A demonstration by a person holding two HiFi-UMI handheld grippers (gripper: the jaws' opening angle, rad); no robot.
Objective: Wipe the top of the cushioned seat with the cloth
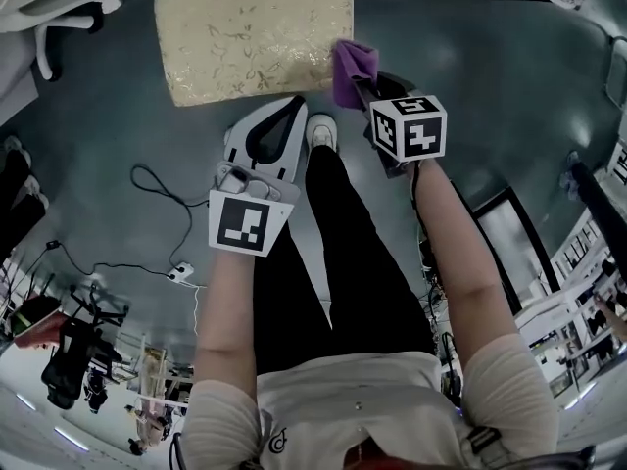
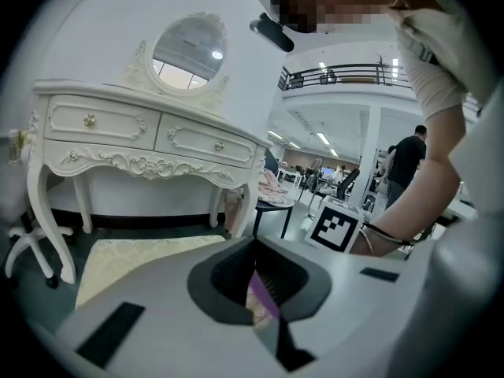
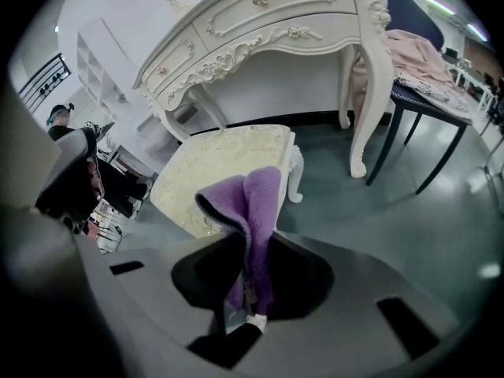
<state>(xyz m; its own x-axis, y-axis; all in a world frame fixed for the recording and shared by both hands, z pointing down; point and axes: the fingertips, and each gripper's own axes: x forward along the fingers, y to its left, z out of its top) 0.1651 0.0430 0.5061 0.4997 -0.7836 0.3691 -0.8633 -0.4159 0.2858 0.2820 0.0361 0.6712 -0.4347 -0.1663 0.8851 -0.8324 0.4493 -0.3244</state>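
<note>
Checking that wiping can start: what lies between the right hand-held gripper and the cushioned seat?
Only the purple cloth, clamped in the right hand-held gripper. In the head view its free end overlaps the right edge of the cushioned seat. Nothing else shows there.

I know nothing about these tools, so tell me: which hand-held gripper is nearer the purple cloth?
Right. The right hand-held gripper is clamped on the cloth; the left hand-held gripper sits apart, to the cloth's left.
</note>
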